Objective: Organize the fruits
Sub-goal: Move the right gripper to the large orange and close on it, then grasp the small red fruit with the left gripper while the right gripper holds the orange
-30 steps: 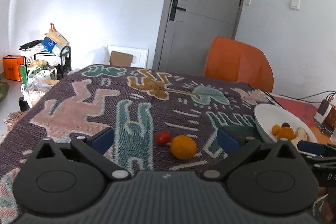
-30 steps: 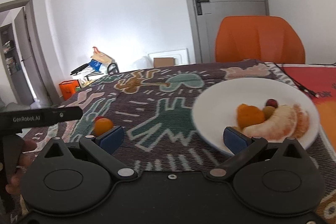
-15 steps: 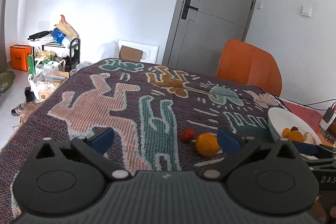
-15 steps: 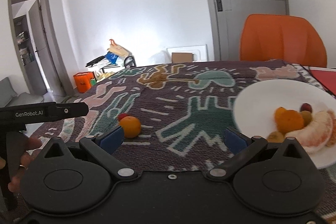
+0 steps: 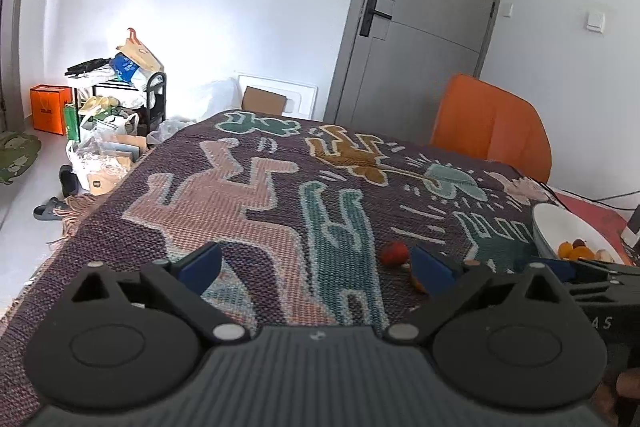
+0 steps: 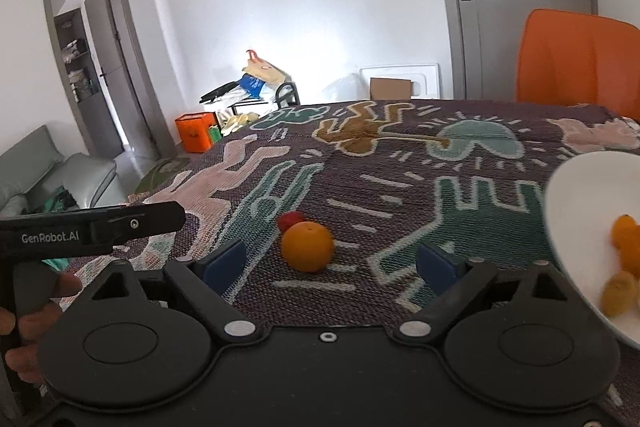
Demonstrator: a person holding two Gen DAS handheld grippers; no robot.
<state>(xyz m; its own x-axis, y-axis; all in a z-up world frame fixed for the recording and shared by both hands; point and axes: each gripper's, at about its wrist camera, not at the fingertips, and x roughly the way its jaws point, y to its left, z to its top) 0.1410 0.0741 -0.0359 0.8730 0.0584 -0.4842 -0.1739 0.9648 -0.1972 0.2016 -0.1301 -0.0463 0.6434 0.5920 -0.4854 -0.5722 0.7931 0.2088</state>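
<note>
Right tool (image 6: 328, 263) gapes, narrowing, orange (image 6: 307, 246) ahead.

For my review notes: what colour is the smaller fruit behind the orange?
Red, clearest in the right wrist view, just behind the orange.

Orange chair (image 5: 490, 131) behind patterned tablecloth (image 5: 248, 195), grey door (image 5: 416, 15), cluttered rack (image 5: 116, 87)

Bright, even daylight fills both views, with a glare patch on the white wall (image 5: 192, 27) at centre. Fisheye bending curves the door (image 6: 520, 3) and darkens the corners. The bowl (image 6: 576, 211) at right looks blurred.
</note>
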